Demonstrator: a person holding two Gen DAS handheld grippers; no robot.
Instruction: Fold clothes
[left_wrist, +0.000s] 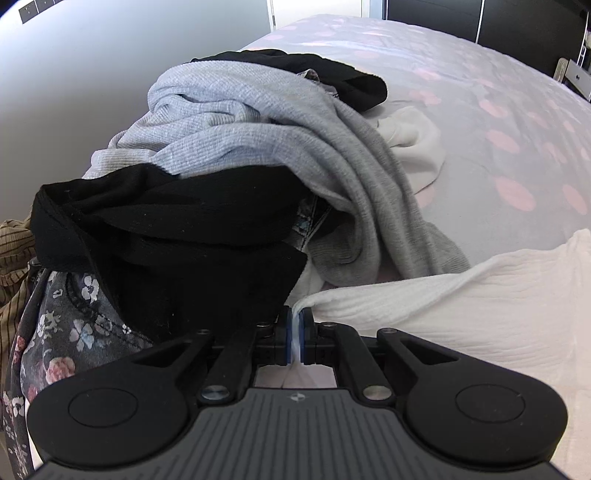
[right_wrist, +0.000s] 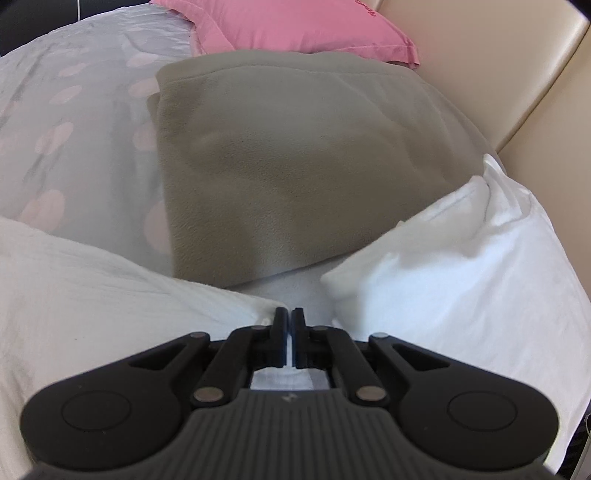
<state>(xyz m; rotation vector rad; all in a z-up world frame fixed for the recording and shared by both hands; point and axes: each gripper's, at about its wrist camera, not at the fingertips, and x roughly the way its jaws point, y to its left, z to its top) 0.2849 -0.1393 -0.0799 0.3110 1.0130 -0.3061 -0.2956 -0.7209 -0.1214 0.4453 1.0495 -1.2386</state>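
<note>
Left claw (left_wrist: 295, 334) is pinching together on an edge of the white crinkled garment (left_wrist: 461, 295), a sliver of white cloth showing between its blue pads. Right claw (right_wrist: 289, 332) is sitting with its fingers nearly together over the same white garment (right_wrist: 92, 295); a thin pale strip is showing in the gap, but cannot tell whether cloth is gripped there. The garment is lying spread on the bed (left_wrist: 498, 110), stretching between the two claws. The bed is wearing a pale grey cover with pink spots. Beyond the left claw a heap of unfolded clothes is piling up: a black garment (left_wrist: 166, 229) nearest, a dark floral piece (left_wrist: 74, 325) under it, a grey ribbed knit (left_wrist: 236, 122) on top, a smaller white item (left_wrist: 413, 147) beside it. Beyond the right claw, a white pillow (right_wrist: 461, 251) is lying to the right, a folded olive fleece blanket (right_wrist: 288, 155) ahead, then a pink pillow (right_wrist: 295, 26) with unreadable stitched lettering, against a cream padded headboard (right_wrist: 498, 66).
</note>
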